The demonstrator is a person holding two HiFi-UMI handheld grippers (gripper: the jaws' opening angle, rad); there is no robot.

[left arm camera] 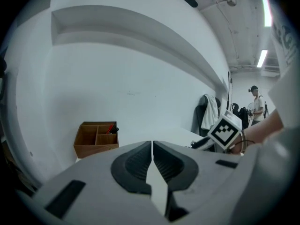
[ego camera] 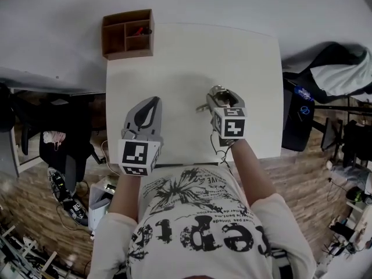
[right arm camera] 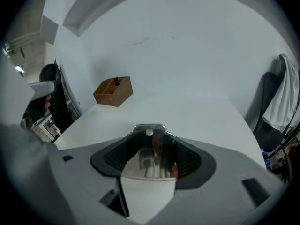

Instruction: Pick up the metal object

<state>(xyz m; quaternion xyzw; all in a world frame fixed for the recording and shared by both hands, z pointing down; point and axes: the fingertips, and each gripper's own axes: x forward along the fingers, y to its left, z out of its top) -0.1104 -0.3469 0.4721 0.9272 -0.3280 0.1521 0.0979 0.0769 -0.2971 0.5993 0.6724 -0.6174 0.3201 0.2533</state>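
A shiny metal object point(right arm camera: 149, 153) with a small hole near its top sits clamped between the jaws of my right gripper point(right arm camera: 150, 146). In the head view the metal object point(ego camera: 216, 92) pokes out past my right gripper point(ego camera: 218, 95), held above the white table point(ego camera: 186, 57) right of its middle. My left gripper point(ego camera: 149, 110) hovers over the table's near left part, shut with nothing in it; in its own view the two black pads point(left arm camera: 140, 165) meet at my left gripper point(left arm camera: 152, 146).
A brown wooden organizer box point(ego camera: 128, 34) with a red-and-black item inside stands at the table's far left corner, also seen as the box point(left arm camera: 97, 138) and box point(right arm camera: 113, 91). A chair with draped clothing point(ego camera: 340, 74) stands right of the table. A person point(left arm camera: 256, 102) stands far off.
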